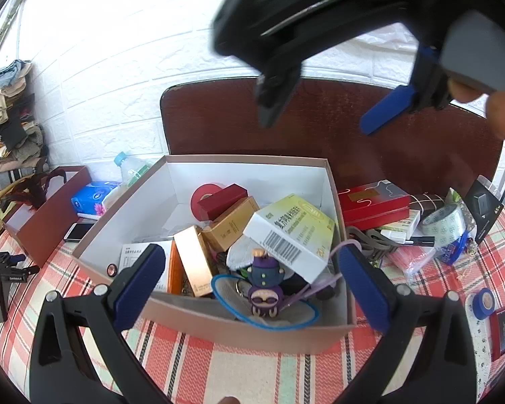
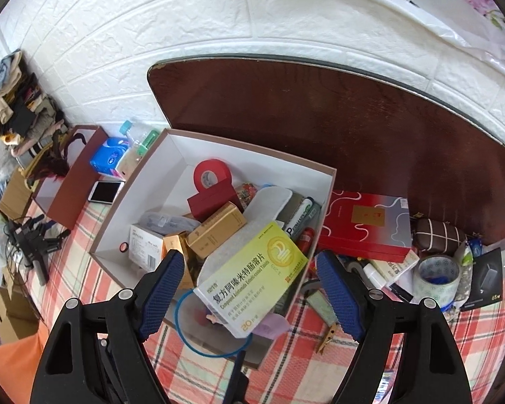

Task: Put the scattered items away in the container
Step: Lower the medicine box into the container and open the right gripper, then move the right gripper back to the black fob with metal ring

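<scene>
Container point(image 2: 141, 198): pinkish-brown cardboard, white inside, heaped with small boxes.

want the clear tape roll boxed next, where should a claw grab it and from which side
Probably grip the clear tape roll from above, one finger down its open centre and one outside, pinching the ring wall. It lies flat with the hole facing up, and the boxes and packets crowded around it leave little room for a side approach.

Your left gripper point(image 1: 252, 289) has black plastic arms, round silver screw heads and ribbed blue pads. Your right gripper point(image 2: 249, 294) matches it: black arms, silver screws, textured blue pads, with a grey block on its body.
</scene>
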`<state>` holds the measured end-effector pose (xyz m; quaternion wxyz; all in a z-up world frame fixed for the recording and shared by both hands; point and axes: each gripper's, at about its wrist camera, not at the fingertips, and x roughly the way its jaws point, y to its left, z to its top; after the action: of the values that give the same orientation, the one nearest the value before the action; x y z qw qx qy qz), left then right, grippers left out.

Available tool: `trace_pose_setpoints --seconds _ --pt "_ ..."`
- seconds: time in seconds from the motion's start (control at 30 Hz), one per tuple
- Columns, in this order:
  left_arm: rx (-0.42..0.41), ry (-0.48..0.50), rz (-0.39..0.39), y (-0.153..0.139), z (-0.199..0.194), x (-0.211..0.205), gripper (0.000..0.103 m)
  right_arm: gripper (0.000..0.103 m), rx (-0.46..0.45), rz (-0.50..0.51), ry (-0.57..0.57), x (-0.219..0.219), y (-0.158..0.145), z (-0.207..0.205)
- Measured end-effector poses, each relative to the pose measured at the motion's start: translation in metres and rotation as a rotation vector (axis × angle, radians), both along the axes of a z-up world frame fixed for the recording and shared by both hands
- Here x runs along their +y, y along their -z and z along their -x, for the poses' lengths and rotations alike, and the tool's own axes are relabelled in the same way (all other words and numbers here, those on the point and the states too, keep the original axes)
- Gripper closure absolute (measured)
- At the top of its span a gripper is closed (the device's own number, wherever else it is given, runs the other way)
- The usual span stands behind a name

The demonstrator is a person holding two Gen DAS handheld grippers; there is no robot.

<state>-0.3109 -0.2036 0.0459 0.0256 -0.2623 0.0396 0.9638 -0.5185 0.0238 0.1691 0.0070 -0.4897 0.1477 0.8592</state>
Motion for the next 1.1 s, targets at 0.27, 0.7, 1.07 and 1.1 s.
trace_pose_setpoints --seconds 0.27,0.7,1.07,1.1 --pt "0.068 0.019 -0.024 -0.027 -0.051 0.005 0.000 0.021 0.082 -0.107 0.026 0.022 -0.010 -0.067" --pt "0.018 0.139 -0.051 0.004 -0.174 0.062 0.000 0.020 0.173 -0.203 0.186 0.057 0.027 -0.256" --pt "-0.100 0.343 0.082 0.091 -0.251 0.139 0.000 0.012 -0.095 0.051 0.184 0.072 0.139 -0.316" --pt "-0.113 0.360 0.083 0.097 -0.253 0.142 0.000 0.012 -0.154 0.088 0.205 0.069 0.152 -0.320"
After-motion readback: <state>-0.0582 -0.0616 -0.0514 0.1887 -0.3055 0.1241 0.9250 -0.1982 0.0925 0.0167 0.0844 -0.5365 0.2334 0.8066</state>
